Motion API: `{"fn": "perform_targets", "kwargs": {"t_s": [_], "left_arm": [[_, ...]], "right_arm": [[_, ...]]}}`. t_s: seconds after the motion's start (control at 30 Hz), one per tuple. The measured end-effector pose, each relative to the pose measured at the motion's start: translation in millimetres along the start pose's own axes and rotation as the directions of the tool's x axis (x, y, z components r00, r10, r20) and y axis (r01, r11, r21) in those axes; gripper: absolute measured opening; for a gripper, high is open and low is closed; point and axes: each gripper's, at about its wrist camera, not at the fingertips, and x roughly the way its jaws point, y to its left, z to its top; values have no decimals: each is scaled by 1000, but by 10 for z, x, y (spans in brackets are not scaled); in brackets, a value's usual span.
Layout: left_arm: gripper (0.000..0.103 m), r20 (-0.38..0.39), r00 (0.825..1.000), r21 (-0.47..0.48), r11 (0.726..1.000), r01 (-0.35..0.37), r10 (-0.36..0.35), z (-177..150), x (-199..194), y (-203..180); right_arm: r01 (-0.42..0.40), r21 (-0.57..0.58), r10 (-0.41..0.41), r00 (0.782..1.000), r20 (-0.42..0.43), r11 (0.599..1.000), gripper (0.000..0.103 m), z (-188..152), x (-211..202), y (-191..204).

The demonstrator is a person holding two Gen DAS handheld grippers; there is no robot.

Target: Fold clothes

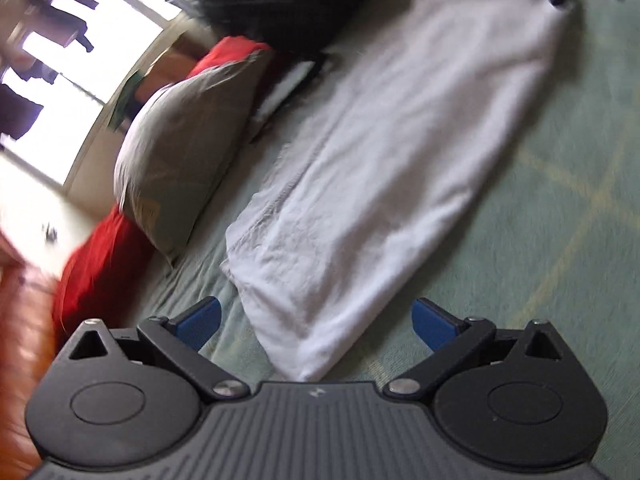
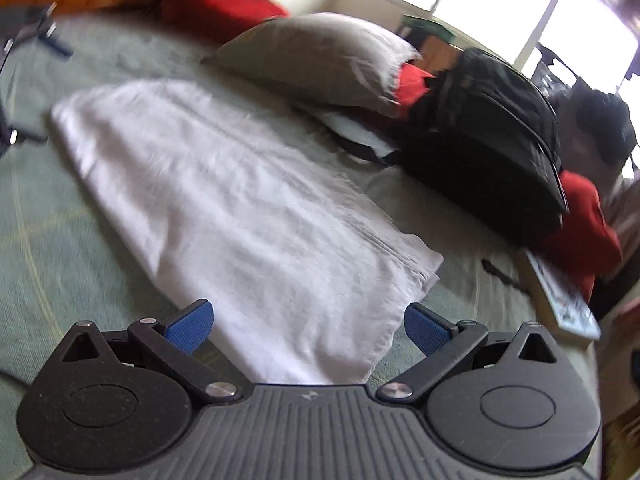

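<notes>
A white cloth (image 1: 380, 168) lies folded into a long strip on the green bed (image 1: 560, 208), one narrow end at each hand-held gripper. Left hand-held gripper (image 1: 316, 322): blue fingers (image 1: 200, 322) spread wide, released, one on either side of the cloth's near end without gripping it. Right hand-held gripper (image 2: 306, 322): fingers (image 2: 426, 328) likewise apart, released, straddling the cloth's (image 2: 240, 208) opposite end. Beyond the cloth, toward the window, lie a grey pillow (image 2: 320, 56) on a red cushion (image 2: 216, 4) and a black bag (image 2: 488, 136); a book (image 2: 560, 300) lies right of the cloth's near end in the right view. Both views are motion-blurred.
</notes>
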Motion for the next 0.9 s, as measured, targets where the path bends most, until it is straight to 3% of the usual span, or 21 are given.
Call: {"fn": "perform_targets", "kwargs": {"t_s": [0.2, 0.37, 0.53, 0.67, 0.9], "left_arm": [[102, 20, 995, 192, 976, -102, 100, 120, 217, -265], [102, 90, 987, 289, 945, -154, 134, 359, 292, -455], [102, 147, 980, 308, 936, -172, 132, 540, 359, -529], [102, 170, 977, 302, 936, -178, 130, 575, 374, -546], [102, 95, 977, 294, 932, -213, 193, 230, 392, -344]], "right_arm": [[32, -270, -47, 998, -49, 962, 103, -16, 187, 463], [83, -331, -92, 996, -13, 940, 103, 119, 311, 688], [132, -426, -114, 991, 68, 895, 103, 250, 413, 886], [148, -436, -122, 989, 87, 888, 103, 319, 457, 917], [209, -461, -215, 976, 40, 863, 103, 41, 402, 658]]}}
